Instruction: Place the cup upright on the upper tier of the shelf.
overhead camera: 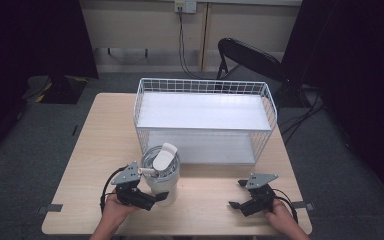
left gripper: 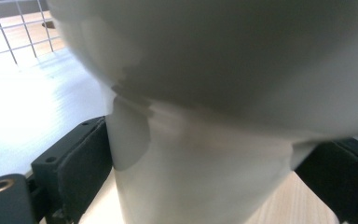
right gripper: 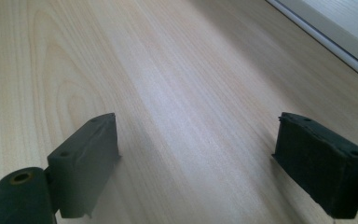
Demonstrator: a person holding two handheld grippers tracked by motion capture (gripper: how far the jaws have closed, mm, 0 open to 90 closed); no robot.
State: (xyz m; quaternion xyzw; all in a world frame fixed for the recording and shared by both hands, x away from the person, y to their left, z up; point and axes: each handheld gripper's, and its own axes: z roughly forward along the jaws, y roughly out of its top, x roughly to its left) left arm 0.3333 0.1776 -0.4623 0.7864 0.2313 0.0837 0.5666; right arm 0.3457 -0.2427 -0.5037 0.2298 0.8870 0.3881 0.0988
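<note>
Left gripper view: tumbler blurred, cropped, left gripper fingers clamped on it | wire basket just behind | right gripper fingers apart over the surface.

White tumbler — white wire basket
</note>
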